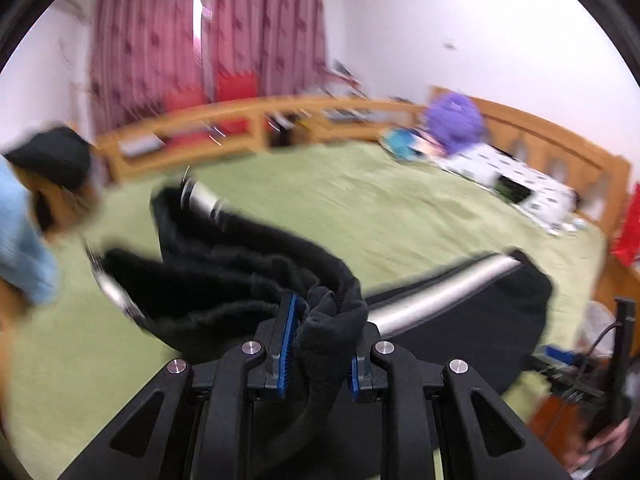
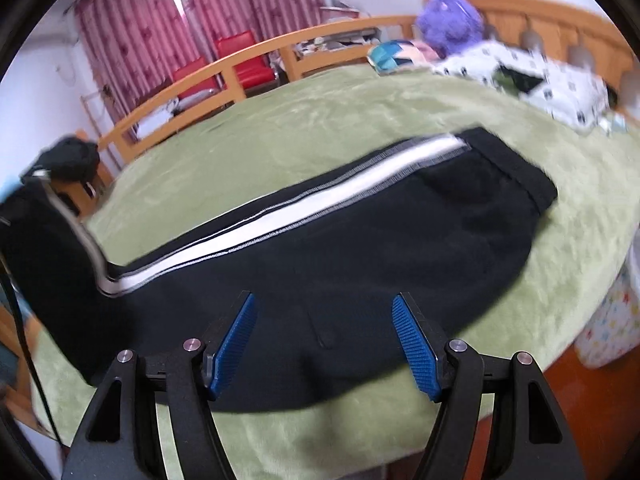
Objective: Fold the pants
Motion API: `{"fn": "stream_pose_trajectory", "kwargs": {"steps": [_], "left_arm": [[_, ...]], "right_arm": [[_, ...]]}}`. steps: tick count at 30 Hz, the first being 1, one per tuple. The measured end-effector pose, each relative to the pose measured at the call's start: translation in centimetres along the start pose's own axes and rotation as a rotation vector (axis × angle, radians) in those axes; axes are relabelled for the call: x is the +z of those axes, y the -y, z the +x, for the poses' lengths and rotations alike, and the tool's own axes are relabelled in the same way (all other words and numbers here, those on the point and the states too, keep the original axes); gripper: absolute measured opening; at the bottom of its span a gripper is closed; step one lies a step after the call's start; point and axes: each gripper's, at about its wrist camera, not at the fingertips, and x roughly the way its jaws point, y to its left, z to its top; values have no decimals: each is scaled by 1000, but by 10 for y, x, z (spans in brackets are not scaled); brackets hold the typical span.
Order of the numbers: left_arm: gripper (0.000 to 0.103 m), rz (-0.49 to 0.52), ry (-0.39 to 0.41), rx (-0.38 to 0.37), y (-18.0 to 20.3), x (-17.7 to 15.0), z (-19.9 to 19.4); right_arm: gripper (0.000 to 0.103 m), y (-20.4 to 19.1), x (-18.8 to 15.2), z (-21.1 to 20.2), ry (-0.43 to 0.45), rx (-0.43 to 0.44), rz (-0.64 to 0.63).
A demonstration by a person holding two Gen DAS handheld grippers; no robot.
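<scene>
The left claw [image 1: 320, 344] is clenched on the raised cuff end of the black track pants [image 2: 320, 248], whose long axis runs lower left to upper right across the green bed [image 2: 360, 112], directly under the released right claw [image 2: 324, 344].

Motion blur smears the pants [image 1: 224, 264], and the left tongs [image 1: 320, 344] hide their pinched fold.
</scene>
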Motion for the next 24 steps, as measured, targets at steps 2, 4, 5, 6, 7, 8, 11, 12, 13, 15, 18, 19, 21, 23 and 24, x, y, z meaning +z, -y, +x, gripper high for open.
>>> {"fn": "stream_pose_trajectory", "kwargs": {"steps": [2, 4, 5, 6, 7, 8, 11, 12, 13, 15, 18, 19, 21, 23, 24], "left_arm": [[23, -19, -96, -90, 30, -24, 34], [26, -34, -183, -131, 43, -48, 60], [27, -51, -234, -127, 43, -57, 71], [27, -63, -272, -135, 43, -65, 74], [27, -89, -297, -157, 39, -70, 74], [34, -104, -291, -166, 37, -73, 72], [69, -123, -215, -153, 12, -75, 40], [70, -131, -180, -130, 4, -76, 30], [71, -142, -149, -96, -10, -75, 21], [72, -176, -125, -21, -38, -77, 2], [72, -260, -117, 49, -81, -85, -18], [72, -281, -117, 61, -91, -87, -21], [72, -339, -129, 87, -118, -100, -32], [72, -378, -152, 115, -135, -113, -37], [72, -403, -165, 130, -144, -121, -40]], "right_arm": [[70, 15, -5, 2, -26, 39, 48], [70, 23, -9, 5, -50, 45, 57], [70, 26, -12, 7, -57, 40, 48], [70, 27, -13, 8, -58, 36, 40], [70, 28, -14, 9, -60, 37, 35], [70, 29, -15, 12, -66, 45, 34], [70, 27, -17, 19, -83, 76, 37], [70, 24, -15, 22, -87, 87, 35], [70, 17, -13, 27, -92, 109, 30], [70, 2, -10, 34, -103, 149, 10], [70, -31, -7, 42, -108, 217, -42], [70, -46, -6, 45, -111, 247, -64], [70, -64, -8, 50, -111, 276, -93], [70, -85, -11, 56, -120, 308, -122], [70, -96, -13, 60, -132, 322, -145]]}}
